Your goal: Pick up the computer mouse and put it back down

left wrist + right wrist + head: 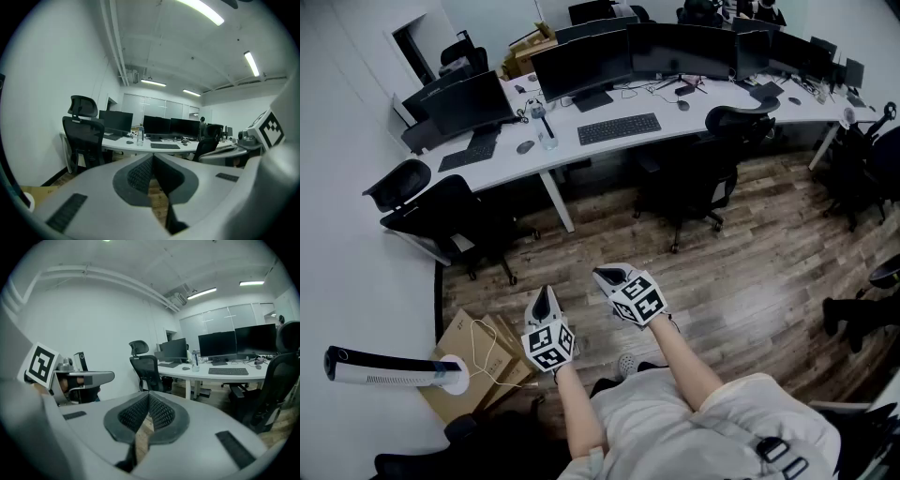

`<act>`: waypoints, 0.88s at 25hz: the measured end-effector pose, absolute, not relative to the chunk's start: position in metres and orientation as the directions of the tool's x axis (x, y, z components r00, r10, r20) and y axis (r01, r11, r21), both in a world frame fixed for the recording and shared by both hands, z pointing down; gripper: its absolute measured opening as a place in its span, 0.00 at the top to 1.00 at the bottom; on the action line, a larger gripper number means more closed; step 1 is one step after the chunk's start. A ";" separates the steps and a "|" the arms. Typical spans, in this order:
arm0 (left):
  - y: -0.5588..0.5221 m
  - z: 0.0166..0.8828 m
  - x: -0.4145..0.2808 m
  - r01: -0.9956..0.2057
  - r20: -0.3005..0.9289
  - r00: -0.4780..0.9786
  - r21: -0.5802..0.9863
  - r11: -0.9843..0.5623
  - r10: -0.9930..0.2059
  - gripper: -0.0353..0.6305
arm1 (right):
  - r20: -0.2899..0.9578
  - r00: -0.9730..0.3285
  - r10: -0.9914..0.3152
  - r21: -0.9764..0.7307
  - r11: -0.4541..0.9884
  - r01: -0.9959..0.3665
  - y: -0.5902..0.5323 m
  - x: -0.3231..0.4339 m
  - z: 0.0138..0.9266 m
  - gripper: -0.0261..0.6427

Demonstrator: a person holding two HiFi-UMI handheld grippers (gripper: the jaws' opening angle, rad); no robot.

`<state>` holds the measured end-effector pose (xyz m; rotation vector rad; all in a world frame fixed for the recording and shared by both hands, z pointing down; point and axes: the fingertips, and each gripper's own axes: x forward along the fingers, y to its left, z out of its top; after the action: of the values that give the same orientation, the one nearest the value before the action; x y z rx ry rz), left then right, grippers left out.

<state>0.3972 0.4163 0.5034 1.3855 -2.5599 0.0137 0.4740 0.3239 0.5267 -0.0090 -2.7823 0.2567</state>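
Cardboard boxes [473, 361] lay on the floor, well short of the counter [511, 167]. A black office chair [455, 220] stood at the counter's left end. The computer mouse [525, 146] rested on the counter, just left of a water bottle [547, 136]. The left gripper [544, 292] and right gripper [605, 275] were held well short of the counter, both closed and empty. A keyboard [619, 128] lay on the counter, and a second chair [684, 187] stood between counter and grippers.

A computer mouse [525, 146] is showing only as a tiny dark oval on the counter [684, 122] at eleven o'clock. The person's torso [675, 422] is running off the edge at six o'clock, and a dark chair [887, 272] is being cropped at three o'clock.
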 end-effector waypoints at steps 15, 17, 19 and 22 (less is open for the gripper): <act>0.408 0.505 0.379 -0.859 0.192 -0.482 0.091 0.505 -0.855 0.91 | 0.302 -0.953 -0.012 -0.204 0.976 -0.077 0.318 0.457 0.527 0.95; 0.404 0.504 0.375 -0.865 0.188 -0.472 0.090 0.494 -0.861 0.91 | 0.310 -0.951 -0.017 -0.196 0.977 -0.082 0.314 0.454 0.528 0.89; 0.399 0.504 0.371 -0.869 0.186 -0.467 0.085 0.487 -0.865 0.86 | 0.310 -0.950 -0.025 -0.198 0.976 -0.090 0.309 0.451 0.528 0.84; 0.392 0.504 0.363 -0.874 0.190 -0.460 0.074 0.480 -0.867 0.73 | 0.308 -0.951 -0.036 -0.206 0.973 -0.104 0.300 0.447 0.525 0.79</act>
<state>0.3629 0.3919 0.5038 1.5050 -2.5238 0.0503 0.4473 0.3002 0.5255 0.1021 -2.8150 0.3164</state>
